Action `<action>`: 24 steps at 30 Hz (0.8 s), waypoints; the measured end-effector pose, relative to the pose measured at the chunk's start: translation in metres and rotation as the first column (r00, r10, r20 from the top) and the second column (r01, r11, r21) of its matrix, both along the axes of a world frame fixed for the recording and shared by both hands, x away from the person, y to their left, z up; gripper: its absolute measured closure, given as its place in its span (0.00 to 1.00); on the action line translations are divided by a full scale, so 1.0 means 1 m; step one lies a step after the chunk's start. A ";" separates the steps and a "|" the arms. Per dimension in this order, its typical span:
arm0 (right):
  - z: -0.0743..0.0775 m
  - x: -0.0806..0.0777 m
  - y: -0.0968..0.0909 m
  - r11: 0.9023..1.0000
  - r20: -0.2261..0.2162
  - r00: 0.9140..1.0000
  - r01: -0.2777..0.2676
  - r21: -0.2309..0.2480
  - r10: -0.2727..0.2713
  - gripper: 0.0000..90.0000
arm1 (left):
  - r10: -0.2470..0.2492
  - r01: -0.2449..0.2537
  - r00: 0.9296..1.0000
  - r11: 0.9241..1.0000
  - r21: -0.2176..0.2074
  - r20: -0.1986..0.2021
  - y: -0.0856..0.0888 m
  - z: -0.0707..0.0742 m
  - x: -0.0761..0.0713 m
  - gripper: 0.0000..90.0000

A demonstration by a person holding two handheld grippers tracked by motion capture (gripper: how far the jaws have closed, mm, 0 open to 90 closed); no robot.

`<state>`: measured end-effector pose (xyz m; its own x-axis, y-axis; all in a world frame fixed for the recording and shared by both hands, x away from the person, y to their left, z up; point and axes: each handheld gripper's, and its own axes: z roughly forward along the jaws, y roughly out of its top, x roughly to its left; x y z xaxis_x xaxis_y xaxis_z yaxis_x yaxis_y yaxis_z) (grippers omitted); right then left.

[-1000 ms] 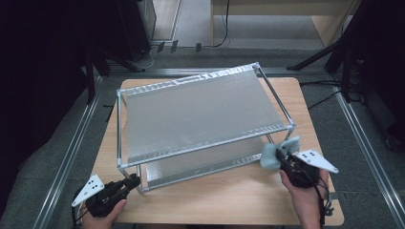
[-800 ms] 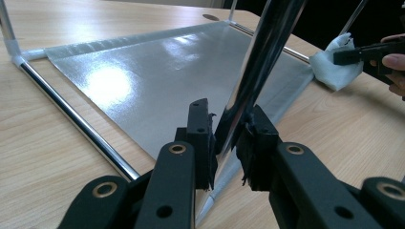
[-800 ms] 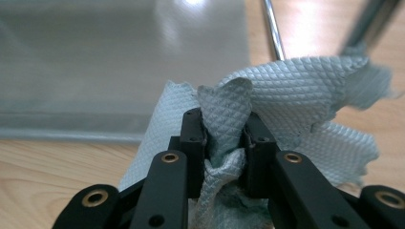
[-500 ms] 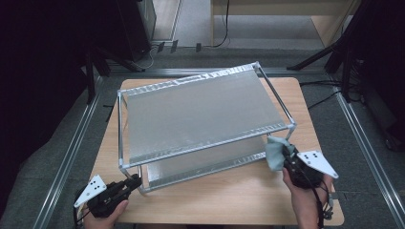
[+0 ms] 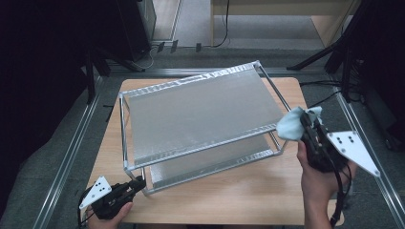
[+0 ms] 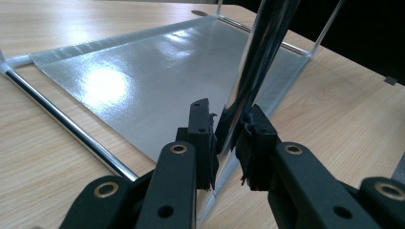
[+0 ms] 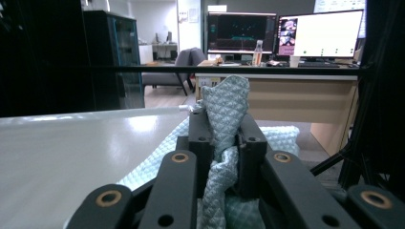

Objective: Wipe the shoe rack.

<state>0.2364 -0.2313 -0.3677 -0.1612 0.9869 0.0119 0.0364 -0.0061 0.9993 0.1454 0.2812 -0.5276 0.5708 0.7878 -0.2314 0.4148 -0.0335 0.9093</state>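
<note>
Seemingly the job is wiping a two-tier metal rack (image 5: 200,114) that stands on the bench (image 5: 229,200). From the high view, the left claw (image 5: 138,182) reaches in at the rack's near left corner, low by the bench, most likely to pin the frame so it won't slide under a wipe. The right claw (image 5: 305,126) sits at the right end of the top shelf, level with it, a pale blue cloth (image 5: 291,124) bunched at its tip and touching the shelf edge.

Along the left gripper view, the claw is clamped on a shiny upright post (image 6: 258,62) of the rack; the lower shelf (image 6: 157,71) spreads out behind it.

Along the right gripper view, the right claw (image 7: 224,131), which has just been closing, is pinched tight on the cloth (image 7: 227,102), whose quilted folds stand up between the jaws and spill below. The top shelf (image 7: 71,157) lies just left and ahead, so I judge the cloth is poised to sweep across it.
</note>
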 end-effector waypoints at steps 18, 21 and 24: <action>-0.044 0.025 0.118 0.931 -0.231 0.905 -0.365 0.008 0.357 0.96 | -0.119 0.118 0.993 0.993 0.013 0.018 -0.051 0.000 -0.005 0.87; -0.046 0.014 0.149 0.891 -0.244 0.863 -0.454 0.008 0.442 0.96 | -0.140 0.139 0.990 0.990 0.020 0.025 -0.064 0.000 -0.007 0.87; -0.046 0.000 0.174 0.859 -0.247 0.832 -0.511 0.008 0.497 0.96 | -0.146 0.146 0.989 0.989 0.008 0.023 -0.073 0.000 -0.007 0.87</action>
<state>0.2365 -0.0577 -0.4142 -0.6361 0.7694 0.0589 0.2494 0.1328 0.9592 0.1380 0.2087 -0.5281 0.6852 0.6969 -0.2117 0.3832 -0.0978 0.9185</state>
